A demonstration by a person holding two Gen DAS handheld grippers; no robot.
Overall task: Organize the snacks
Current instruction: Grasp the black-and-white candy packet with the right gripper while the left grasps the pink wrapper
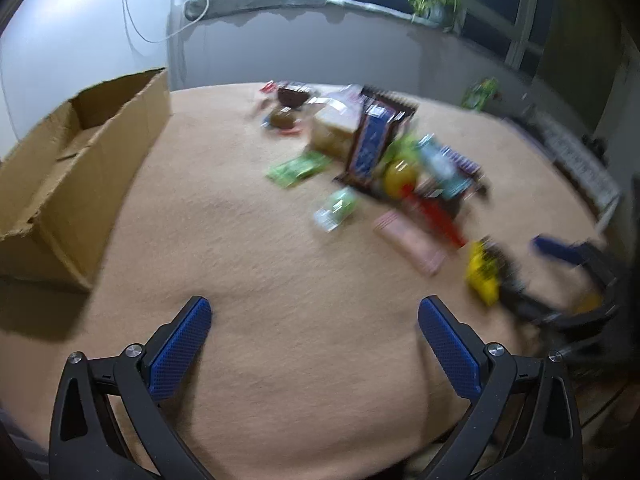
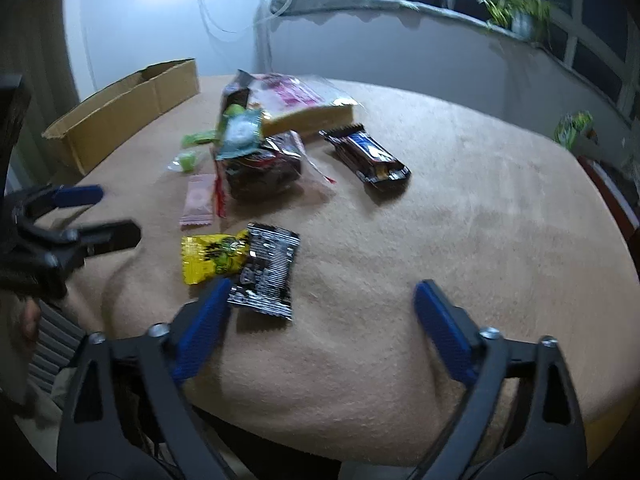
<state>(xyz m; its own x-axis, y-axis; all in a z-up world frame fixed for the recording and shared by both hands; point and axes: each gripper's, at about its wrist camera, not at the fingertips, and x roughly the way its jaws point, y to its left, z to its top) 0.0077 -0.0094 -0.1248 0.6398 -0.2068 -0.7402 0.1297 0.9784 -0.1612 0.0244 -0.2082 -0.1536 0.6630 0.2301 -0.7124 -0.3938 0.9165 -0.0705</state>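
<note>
Snacks lie in a loose pile (image 1: 380,152) on the beige tablecloth (image 1: 280,260). In the right wrist view a yellow packet (image 2: 210,256) and a black packet (image 2: 268,272) lie nearest, with a pink wrapper (image 2: 197,200) and a dark chocolate bar (image 2: 366,156) beyond. My right gripper (image 2: 324,286) is open just above the cloth; the black packet's lower edge lies by its left finger, and the pads press on nothing. My left gripper (image 1: 315,306) is open over bare cloth, holding nothing. An open cardboard box (image 1: 80,160) stands at the left.
The box (image 2: 120,112) sits at the table's far left edge. A windowsill with a potted plant (image 2: 520,12) runs behind the table. A green packet (image 2: 574,128) lies off the table at the right. Each gripper shows at the side of the other's view.
</note>
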